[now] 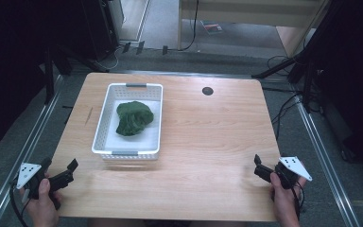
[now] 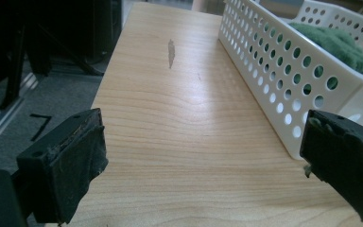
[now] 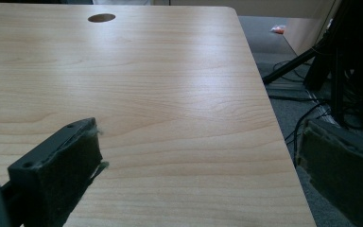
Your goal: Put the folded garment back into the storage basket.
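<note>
green cloth in white basket; left gripper, right gripper jaws wide, empty.

no readable text, labels, brands, numbers or signs

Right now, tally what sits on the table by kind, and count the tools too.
White perforated basket: 1
Green cloth, bunched inside the basket: 1
Tools: 2, the left tool and the right tool, both open with nothing between the jaws, at the near edge of the table
Total: 4
</note>
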`<state>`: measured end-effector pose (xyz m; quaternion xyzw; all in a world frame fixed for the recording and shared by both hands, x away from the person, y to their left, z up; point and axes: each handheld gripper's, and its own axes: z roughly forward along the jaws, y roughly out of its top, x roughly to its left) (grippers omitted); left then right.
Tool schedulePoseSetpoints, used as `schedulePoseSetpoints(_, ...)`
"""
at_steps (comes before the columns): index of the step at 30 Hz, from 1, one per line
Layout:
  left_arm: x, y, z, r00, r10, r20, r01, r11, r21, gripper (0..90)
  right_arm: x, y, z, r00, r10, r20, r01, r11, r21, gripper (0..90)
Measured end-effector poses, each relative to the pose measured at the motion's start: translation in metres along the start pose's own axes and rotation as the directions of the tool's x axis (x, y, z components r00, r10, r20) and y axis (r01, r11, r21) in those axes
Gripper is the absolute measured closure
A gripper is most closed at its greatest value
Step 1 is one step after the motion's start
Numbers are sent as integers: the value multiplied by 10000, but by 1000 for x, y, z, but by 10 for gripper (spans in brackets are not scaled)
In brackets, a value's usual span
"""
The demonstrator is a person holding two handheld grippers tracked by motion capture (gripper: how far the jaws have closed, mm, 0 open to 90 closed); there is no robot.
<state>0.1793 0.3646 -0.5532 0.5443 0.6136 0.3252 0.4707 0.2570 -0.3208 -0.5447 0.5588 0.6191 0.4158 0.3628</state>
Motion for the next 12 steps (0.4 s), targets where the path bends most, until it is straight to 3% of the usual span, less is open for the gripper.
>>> schedulePoseSetpoints(12, 3, 1, 1, 9996, -248, 141, 246, 9996, 170, 23, 1, 0, 0, 10000, -49, 11, 49, 10000, 15, 8)
